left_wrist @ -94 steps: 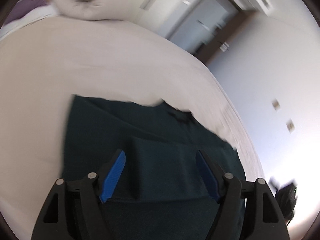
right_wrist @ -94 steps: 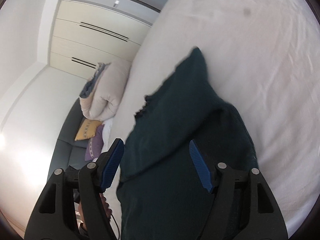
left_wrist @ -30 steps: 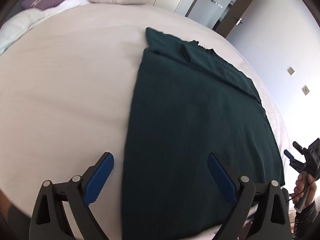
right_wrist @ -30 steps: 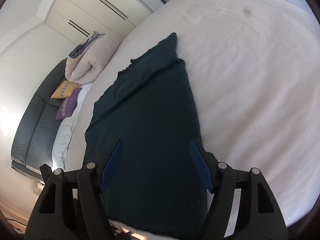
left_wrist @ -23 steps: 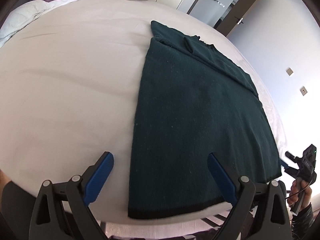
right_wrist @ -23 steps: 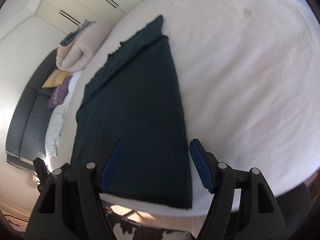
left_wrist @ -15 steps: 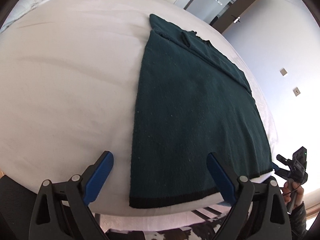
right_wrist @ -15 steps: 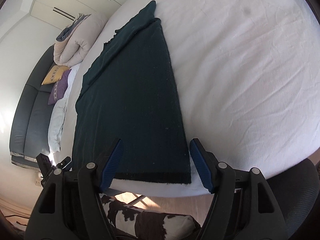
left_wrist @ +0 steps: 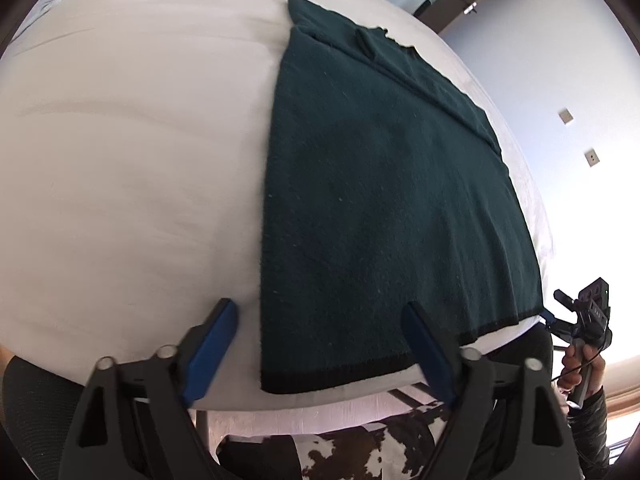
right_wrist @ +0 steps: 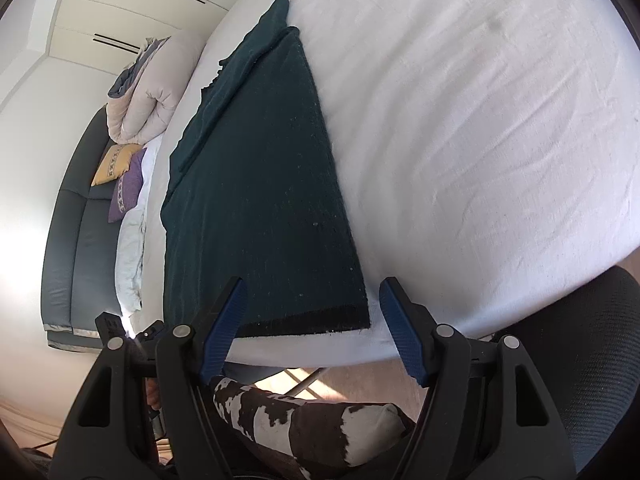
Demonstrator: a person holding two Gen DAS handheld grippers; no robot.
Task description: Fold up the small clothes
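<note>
A dark green knitted garment lies flat on the white bed, its sleeves folded in and its black hem at the near edge. It also shows in the right wrist view. My left gripper is open and empty, hovering over the hem's left corner. My right gripper is open and empty, just above the hem's right corner. The right gripper also shows small at the right edge of the left wrist view.
The white bed stretches far around the garment. A rolled beige duvet and a grey sofa with cushions lie beyond it. A cow-print rug and a dark mesh chair sit below the bed's edge.
Both grippers let go of the garment and pulled back toward the bed's near edge. The garment now lies spread flat, its hem in full view.
</note>
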